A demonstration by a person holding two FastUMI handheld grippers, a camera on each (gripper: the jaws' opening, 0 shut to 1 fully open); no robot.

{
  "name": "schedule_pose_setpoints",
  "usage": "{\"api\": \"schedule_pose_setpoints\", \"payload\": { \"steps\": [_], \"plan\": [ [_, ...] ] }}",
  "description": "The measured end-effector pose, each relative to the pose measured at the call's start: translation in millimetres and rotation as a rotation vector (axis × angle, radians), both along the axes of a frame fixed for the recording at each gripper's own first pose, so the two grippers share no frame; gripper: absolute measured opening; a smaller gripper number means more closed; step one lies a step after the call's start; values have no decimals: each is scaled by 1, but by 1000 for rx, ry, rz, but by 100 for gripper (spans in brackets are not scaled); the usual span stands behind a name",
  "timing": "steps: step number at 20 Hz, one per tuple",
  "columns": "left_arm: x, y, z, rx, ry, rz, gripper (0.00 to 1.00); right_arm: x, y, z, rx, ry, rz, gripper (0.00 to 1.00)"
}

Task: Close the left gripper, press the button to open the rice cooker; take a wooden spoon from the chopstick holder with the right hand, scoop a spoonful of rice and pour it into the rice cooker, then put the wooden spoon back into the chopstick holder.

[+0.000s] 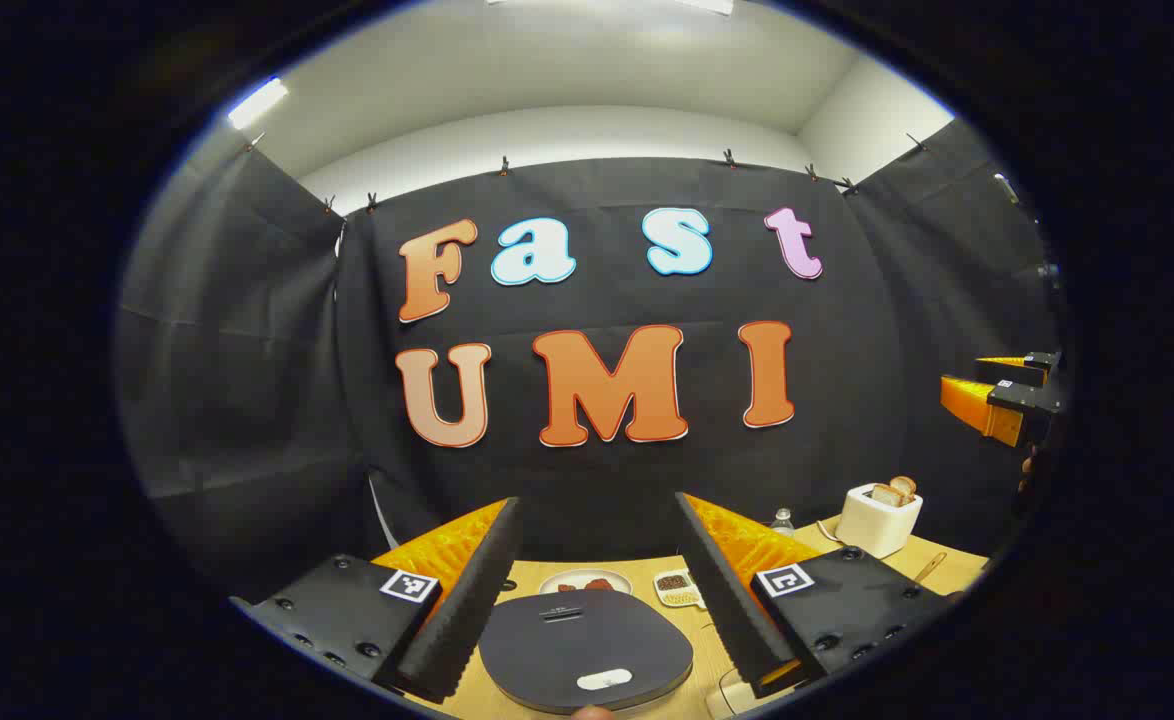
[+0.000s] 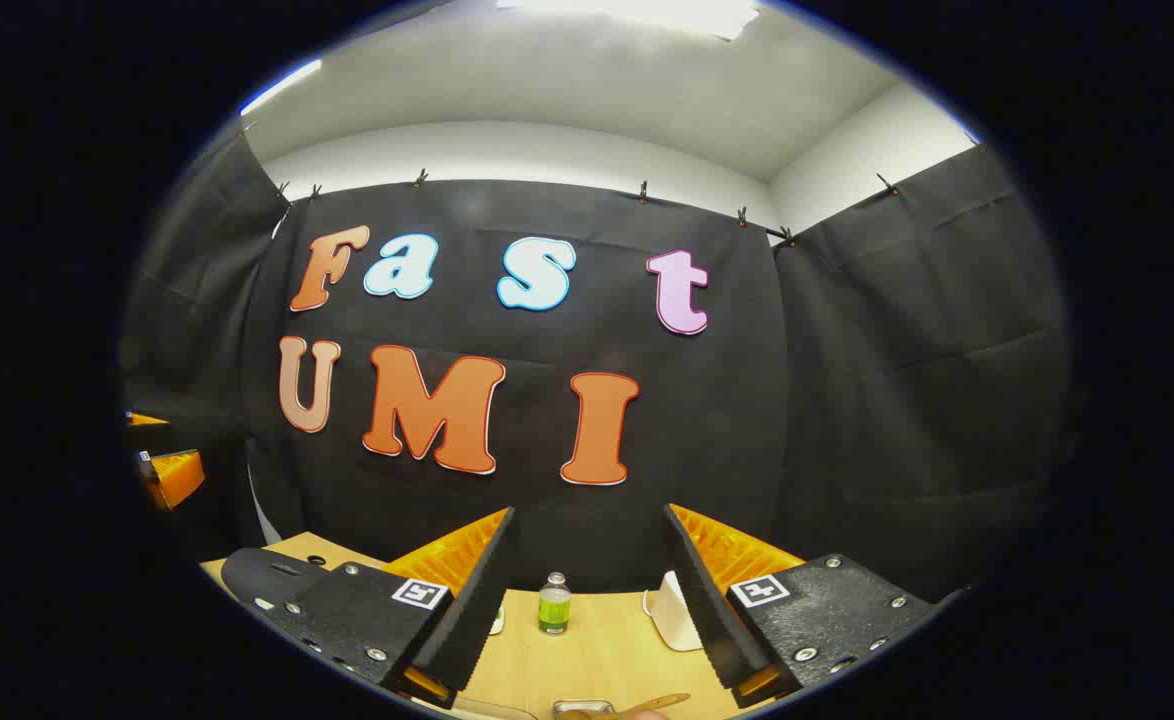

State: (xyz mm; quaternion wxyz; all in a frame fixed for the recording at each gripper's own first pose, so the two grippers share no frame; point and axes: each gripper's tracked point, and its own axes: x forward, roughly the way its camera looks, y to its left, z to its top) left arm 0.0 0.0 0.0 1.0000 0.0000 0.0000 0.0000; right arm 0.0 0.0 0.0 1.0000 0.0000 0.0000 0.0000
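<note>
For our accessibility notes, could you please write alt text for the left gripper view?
The open left hand-held gripper hovers above a dark rice cooker with its lid closed, on a wooden table. Behind the cooker sit a plate of food and a white toaster holding bread; the right hand-held gripper shows at the far right.

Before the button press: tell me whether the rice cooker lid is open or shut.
Shut: the rice cooker lid lies flat and dark, its interior hidden.
</note>
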Motion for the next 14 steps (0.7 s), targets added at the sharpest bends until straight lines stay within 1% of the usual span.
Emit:
{"api": "schedule_pose_setpoints", "payload": {
  "steps": [1,2,4,5,7,8,10,12,14],
  "plan": [
    [-1,-6,-4,-6,13,-4,98,-1,-5,0,-8,3,6,87],
    [-1,-12,-7,-12,23,-14,100,-1,-10,-1,-14,10,11,87],
    [-1,-31,-8,-13,39,-43,100,2,-25,-2,-24,10,9,87],
    [-1,-38,-10,-4,41,-41,100,3,-30,-6,-28,17,8,87],
    [0,-42,-7,-2,39,-15,93,3,-40,-11,-32,28,3,87],
    [0,-48,-7,-18,40,-14,100,3,-46,-12,-22,28,-2,86],
    [-1,-58,-9,-54,38,-1,92,1,-48,-15,19,35,8,87],
    [-1,-61,-8,-68,36,19,97,3,-52,-18,44,40,8,87],
    [3,-67,-6,-58,33,20,97,5,-52,-20,54,44,13,87]
  ]
}}
